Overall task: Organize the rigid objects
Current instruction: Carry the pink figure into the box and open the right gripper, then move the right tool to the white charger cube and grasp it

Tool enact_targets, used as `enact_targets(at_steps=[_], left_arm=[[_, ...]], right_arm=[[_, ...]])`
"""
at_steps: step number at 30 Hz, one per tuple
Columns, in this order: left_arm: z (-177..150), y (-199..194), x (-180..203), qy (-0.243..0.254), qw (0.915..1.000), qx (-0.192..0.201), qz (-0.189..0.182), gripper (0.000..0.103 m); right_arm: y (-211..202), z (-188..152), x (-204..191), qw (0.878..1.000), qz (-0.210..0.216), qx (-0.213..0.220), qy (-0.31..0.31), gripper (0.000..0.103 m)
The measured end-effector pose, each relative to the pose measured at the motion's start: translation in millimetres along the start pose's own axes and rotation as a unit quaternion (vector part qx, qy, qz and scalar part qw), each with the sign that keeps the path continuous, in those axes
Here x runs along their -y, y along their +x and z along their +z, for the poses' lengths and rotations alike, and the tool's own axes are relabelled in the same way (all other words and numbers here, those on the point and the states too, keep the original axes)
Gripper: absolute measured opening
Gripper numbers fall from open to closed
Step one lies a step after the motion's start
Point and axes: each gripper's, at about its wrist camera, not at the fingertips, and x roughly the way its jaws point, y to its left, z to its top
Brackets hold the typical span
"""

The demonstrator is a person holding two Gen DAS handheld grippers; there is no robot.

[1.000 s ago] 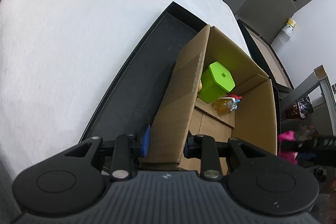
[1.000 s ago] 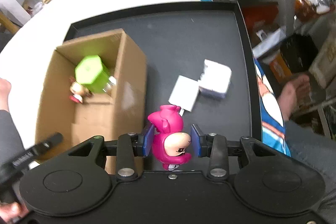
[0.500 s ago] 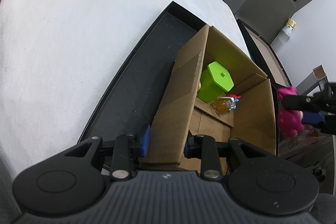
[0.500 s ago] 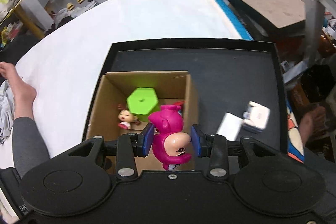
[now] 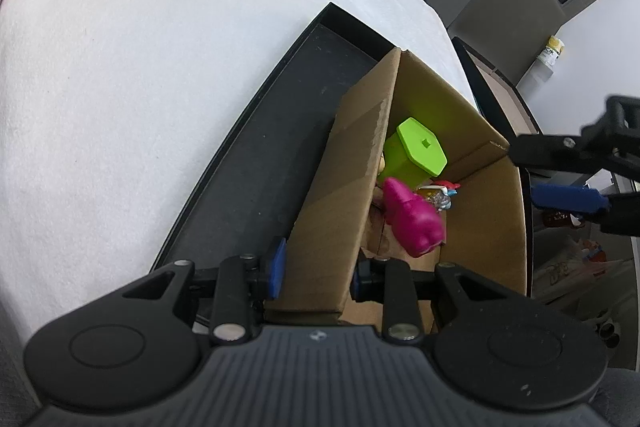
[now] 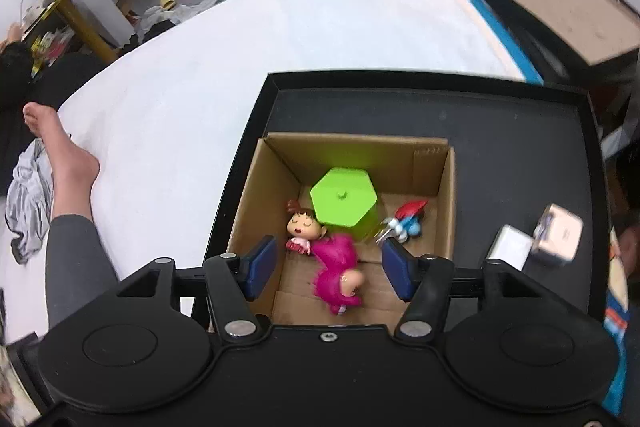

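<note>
Release is what we read here: our right gripper (image 6: pixel 328 269) has just been opening, its blue pads standing well apart with nothing pressed between them, and the pink figure (image 6: pixel 338 277), blurred, lies below them in the cardboard box (image 6: pixel 356 151), low and centre in the right wrist view. Our left gripper (image 5: pixel 316 273) is nearly closed, pinching the box's near wall at the bottom of its own frame. Inside the box sit the green hexagonal container (image 6: pixel 344 203), a small doll (image 6: pixel 302 229) and a blue toy (image 6: pixel 408 221). The next pick, we judge, lies to the right: the white boxes (image 6: pixel 536 243) rest on the black tray (image 6: pixel 520 131) outside the box, nearer our right gripper.
</note>
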Motion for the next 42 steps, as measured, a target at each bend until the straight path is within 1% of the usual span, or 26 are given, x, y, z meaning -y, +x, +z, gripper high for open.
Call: enact_targets(at_steps=[12,20,28,36,42], left_arm=[[-1,0,-1,-0.002,1.0000,0.002,0.001,0.028],[-3,-2,0,0.002,1.0000,0.006,0.003,0.028],[-2,-3,0,-0.001,1.0000,0.005,0.003,0.028],[-2,-2,2,0.004,1.0000,0.006,0.005,0.028],[-1,0,2,0.002,1.0000,0.005,0.007,0.028]], right_arm=[[-24,-10,53,0.999,-0.020,0.004,0.043,0.060],[-30,-14,90,0.996,-0.036,0.003,0.085,0.060],[-25,-19,113,0.993,-0.046,-0.004,0.105,0.060],[-15,-16,134,0.991,-0.069,-0.004,0.117,0.060],[3,-12,151,0.987,-0.088,-0.006,0.134,0.060]])
